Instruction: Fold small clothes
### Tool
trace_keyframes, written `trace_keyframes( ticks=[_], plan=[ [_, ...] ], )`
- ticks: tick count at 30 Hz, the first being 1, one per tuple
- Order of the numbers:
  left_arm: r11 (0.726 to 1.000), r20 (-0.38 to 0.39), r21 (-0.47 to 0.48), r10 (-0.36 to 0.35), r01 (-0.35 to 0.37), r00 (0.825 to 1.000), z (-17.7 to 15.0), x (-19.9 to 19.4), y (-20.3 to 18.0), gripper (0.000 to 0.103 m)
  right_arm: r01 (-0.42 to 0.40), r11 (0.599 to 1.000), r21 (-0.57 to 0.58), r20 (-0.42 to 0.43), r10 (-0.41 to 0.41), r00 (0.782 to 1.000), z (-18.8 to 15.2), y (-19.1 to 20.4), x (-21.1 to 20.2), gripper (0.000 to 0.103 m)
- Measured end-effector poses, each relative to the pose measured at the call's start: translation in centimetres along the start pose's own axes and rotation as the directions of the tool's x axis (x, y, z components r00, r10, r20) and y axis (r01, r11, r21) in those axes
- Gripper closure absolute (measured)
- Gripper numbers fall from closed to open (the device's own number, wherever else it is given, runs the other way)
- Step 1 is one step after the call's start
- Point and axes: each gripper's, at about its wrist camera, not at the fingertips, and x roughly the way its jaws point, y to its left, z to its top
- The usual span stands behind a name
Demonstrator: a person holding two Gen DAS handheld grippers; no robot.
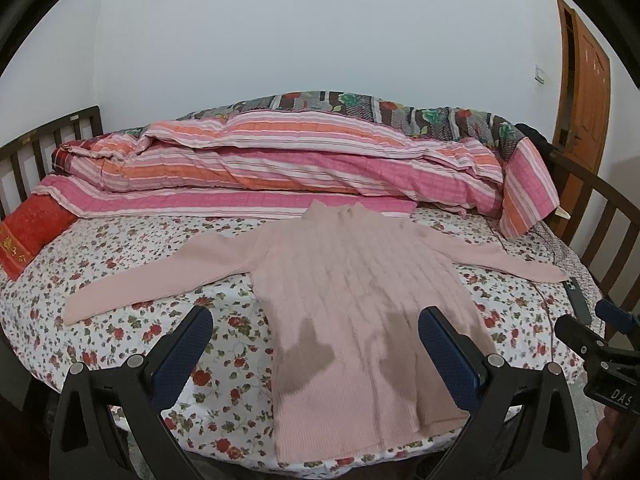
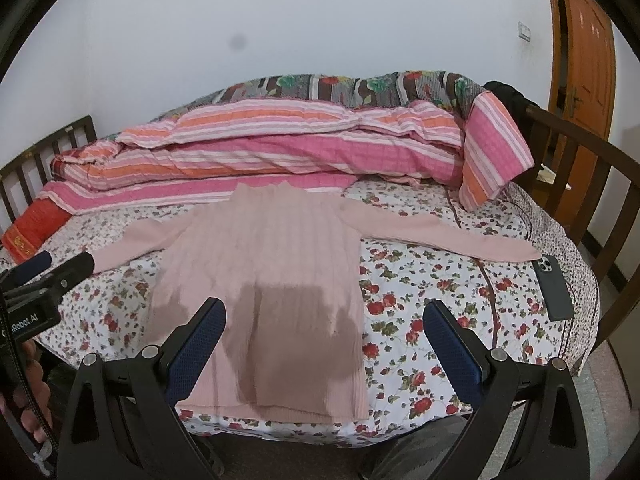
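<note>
A pale pink ribbed sweater (image 1: 352,288) (image 2: 260,256) lies flat on the floral bedsheet, hem toward me, both sleeves spread out to the sides. My left gripper (image 1: 316,320) hovers open above the hem, its blue pads wide apart and holding nothing. In the right wrist view my right gripper (image 2: 324,316) is open too, above the sweater's lower right edge and the sheet beside it. Each gripper shows at the edge of the other's view: the right gripper (image 1: 588,328) and the left gripper (image 2: 52,268), both seen side-on. Their shadows fall on the sweater's lower part.
A rolled striped pink quilt (image 1: 280,168) fills the back of the bed. A red pillow (image 1: 28,236) lies at the left. A dark phone (image 2: 554,288) rests on the sheet by the right sleeve tip. Wooden bed rails (image 2: 580,168) flank both ends. An orange door (image 2: 584,60) stands right.
</note>
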Motion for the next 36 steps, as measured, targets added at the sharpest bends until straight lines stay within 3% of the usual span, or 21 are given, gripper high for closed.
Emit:
trace_keyframes(
  ticks=[10,14,21,25,29,31,36],
  plan=[
    [0.998,0.014,0.011,0.064,-0.064,0.998,-1.4,4.0,1.7,0.000,0.028,0.999,-0.043,-0.051,-0.030,0.998,-0.6,0.7,5.0,0.003],
    [0.998,-0.014,-0.027,0.050,-0.050,0.999,-1.9,6.1,3.7,0.000,0.069,0.993,-0.100,-0.055,-0.075,0.996,-0.9,1.2,7.6,0.003],
    [0.989,-0.079,-0.137,0.046,-0.057,0.996,-2.6,9.9,8.9,0.000,0.025,0.997,-0.068,-0.054,-0.028,0.998,-1.0,0.2,11.3,0.004],
    [0.974,-0.127,-0.205,0.067,-0.093,0.990,-2.9,12.0,13.4,0.000,-0.078,0.997,-0.028,-0.069,0.076,0.995,-0.4,-0.4,13.5,0.004],
    [0.930,-0.150,-0.347,0.069,-0.118,0.986,-3.8,13.7,19.6,0.001,-0.108,0.994,0.031,-0.089,0.110,0.990,0.4,-0.5,15.8,0.008],
    [0.903,-0.153,-0.413,0.058,-0.117,0.987,-4.3,14.4,22.7,0.007,-0.102,0.994,0.037,-0.107,0.105,0.989,0.8,-0.2,17.4,0.010],
    [0.810,-0.181,-0.540,0.155,-0.230,0.971,-5.7,15.7,29.9,0.016,-0.090,0.996,-0.002,-0.095,0.090,0.991,1.4,1.6,20.0,0.012]
  ],
)
